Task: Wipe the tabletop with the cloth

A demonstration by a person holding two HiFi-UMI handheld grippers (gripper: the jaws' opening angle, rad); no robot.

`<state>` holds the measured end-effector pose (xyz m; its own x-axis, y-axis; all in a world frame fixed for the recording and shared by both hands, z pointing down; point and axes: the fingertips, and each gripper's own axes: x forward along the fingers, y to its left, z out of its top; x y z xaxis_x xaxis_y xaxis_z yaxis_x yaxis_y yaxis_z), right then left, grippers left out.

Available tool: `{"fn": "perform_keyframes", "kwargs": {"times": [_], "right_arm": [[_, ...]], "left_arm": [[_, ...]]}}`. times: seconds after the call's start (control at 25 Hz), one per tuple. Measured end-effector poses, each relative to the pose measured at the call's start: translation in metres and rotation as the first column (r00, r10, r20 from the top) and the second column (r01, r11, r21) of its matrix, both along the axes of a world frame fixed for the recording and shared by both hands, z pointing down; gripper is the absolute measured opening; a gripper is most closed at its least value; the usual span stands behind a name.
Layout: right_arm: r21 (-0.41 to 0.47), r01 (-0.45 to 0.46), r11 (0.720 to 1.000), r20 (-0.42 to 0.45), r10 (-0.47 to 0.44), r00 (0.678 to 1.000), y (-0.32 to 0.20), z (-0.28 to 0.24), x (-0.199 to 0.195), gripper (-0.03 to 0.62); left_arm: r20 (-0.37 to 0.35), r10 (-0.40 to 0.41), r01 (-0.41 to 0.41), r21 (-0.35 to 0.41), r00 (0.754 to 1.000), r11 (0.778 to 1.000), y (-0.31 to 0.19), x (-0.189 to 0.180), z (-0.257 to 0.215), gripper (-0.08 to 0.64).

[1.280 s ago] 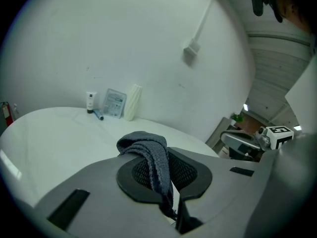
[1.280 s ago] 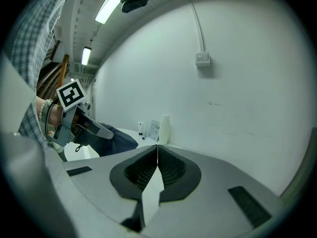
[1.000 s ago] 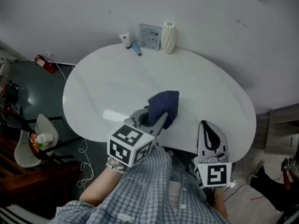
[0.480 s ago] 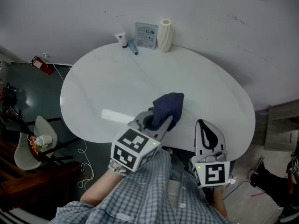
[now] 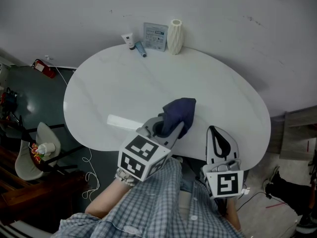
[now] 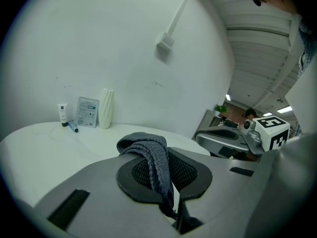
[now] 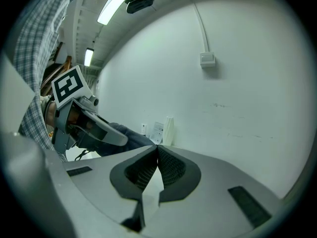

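A dark blue cloth [image 5: 179, 112] lies bunched on the white oval table [image 5: 114, 83], right of its middle and towards the front. My left gripper [image 5: 167, 126] is shut on the cloth's near end. In the left gripper view the cloth [image 6: 148, 150] runs as a knitted fold between the closed jaws of the left gripper [image 6: 154, 157]. My right gripper [image 5: 216, 133] hovers over the table's front edge, to the right of the cloth and apart from it. In its own view the right gripper [image 7: 157, 151] is shut with nothing between the pads.
Along the wall at the table's far edge stand a white ribbed vase [image 5: 174, 37], a flat packet [image 5: 155, 36], a small tube [image 5: 129, 41] and a blue pen [image 5: 141, 49]. A pale strip [image 5: 124, 122] lies near the front left edge. A chair [image 5: 34, 150] stands below left.
One second ago the left gripper and the cloth were slightly further left; they shifted a little to the right. In the last half second almost nothing moved.
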<state>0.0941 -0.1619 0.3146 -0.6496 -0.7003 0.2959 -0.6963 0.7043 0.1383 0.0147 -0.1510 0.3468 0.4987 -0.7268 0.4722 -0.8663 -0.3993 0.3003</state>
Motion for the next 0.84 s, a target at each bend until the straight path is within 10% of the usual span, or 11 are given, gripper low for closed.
{"fn": "perform_keyframes", "kwargs": {"times": [0.84], "right_arm": [[-0.006,-0.006,1.000,-0.011,0.006,1.000,0.0025,0.0008,0.0001,0.009]], "left_arm": [[-0.002,0.005,-0.005,0.004,1.000,1.000,0.0005,0.0003,-0.0003,0.034]]}}
